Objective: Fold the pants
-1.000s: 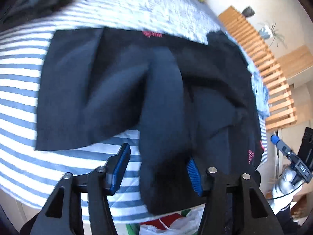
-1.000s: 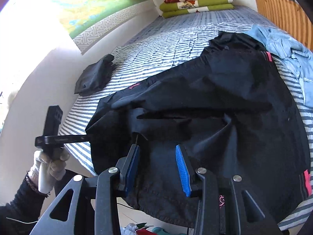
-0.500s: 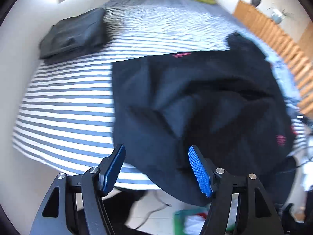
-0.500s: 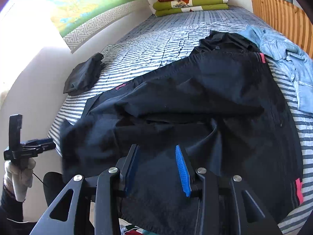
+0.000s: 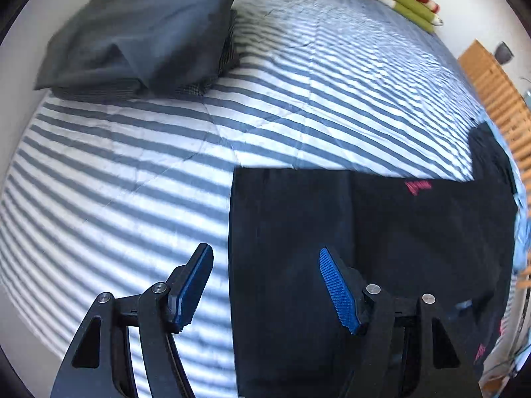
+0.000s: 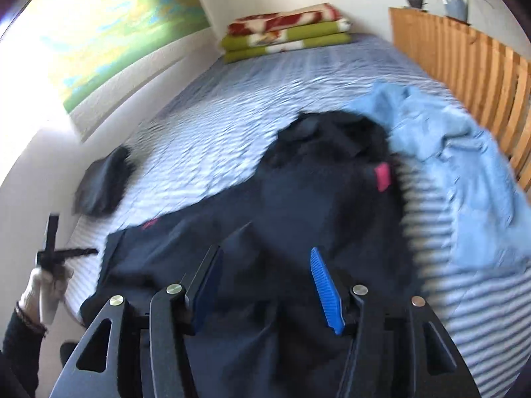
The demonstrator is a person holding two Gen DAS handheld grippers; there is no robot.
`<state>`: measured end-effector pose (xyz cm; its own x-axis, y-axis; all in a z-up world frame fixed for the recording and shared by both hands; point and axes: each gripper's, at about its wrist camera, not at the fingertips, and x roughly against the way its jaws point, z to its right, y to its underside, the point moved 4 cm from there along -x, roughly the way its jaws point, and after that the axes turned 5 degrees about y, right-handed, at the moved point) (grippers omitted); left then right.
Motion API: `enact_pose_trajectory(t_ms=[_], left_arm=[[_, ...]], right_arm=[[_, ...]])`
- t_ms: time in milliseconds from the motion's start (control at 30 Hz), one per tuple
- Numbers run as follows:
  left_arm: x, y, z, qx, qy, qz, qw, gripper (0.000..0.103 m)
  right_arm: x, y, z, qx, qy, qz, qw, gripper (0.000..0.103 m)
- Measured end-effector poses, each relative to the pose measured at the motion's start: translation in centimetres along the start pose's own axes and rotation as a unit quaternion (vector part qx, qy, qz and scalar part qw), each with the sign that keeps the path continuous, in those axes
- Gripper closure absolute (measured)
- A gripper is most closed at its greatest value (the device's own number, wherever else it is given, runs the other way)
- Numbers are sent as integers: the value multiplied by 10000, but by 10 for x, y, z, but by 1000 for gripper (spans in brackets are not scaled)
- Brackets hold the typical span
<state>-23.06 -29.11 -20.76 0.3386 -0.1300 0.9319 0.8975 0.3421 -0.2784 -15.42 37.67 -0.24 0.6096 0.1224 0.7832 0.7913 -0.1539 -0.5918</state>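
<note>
Black pants (image 5: 381,248) with pink lettering lie folded on the striped bed sheet (image 5: 116,182), their straight left edge running down the middle of the left wrist view. My left gripper (image 5: 265,272) hovers open over that edge, one pad above the sheet and one above the cloth, holding nothing. In the right wrist view the pants (image 6: 315,205) spread across the bed, blurred. My right gripper (image 6: 265,275) hangs over them with its jaws opening and no cloth pinched between the pads. The left gripper (image 6: 66,252) shows at far left in a gloved hand.
A folded dark grey garment (image 5: 139,39) lies near the bed's left side. A crumpled light blue garment (image 6: 464,172) sits right of the pants. Folded green and red blankets (image 6: 285,36) are at the far end. A wooden slatted rail (image 6: 464,66) runs along the right.
My left gripper let go of the pants' fold, opened wide and swung left to the pants' edge. The right gripper's jaws widened and it shifted over the cloth.
</note>
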Motion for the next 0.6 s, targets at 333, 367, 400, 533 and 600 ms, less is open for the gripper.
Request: enact_pose_trajectory(t_ms=[333,367,400,533,600], left_arm=[[-41,-11,15,-376,-370,37,9986,47],[-41,-12,18,-398,-403,68,9984,52],[-41,-13,20,-409,-404,73,9983,62],[-39,-16,26,-459,-263,45,9986,91],[-36,-15,28,-497,-302,133,9982,95]], right_arm=[[-119,-60,99,-1041,35,-606,9927,44],[-128,-59,105,-1141,-67,-661,9912,44],[-134,-59,108,-1233,-170,-693,9898,44],[-147,-56,104,-1301,-314,-681,9887,49],[-145,-55,98,-1166,-201,-666,9907,71]])
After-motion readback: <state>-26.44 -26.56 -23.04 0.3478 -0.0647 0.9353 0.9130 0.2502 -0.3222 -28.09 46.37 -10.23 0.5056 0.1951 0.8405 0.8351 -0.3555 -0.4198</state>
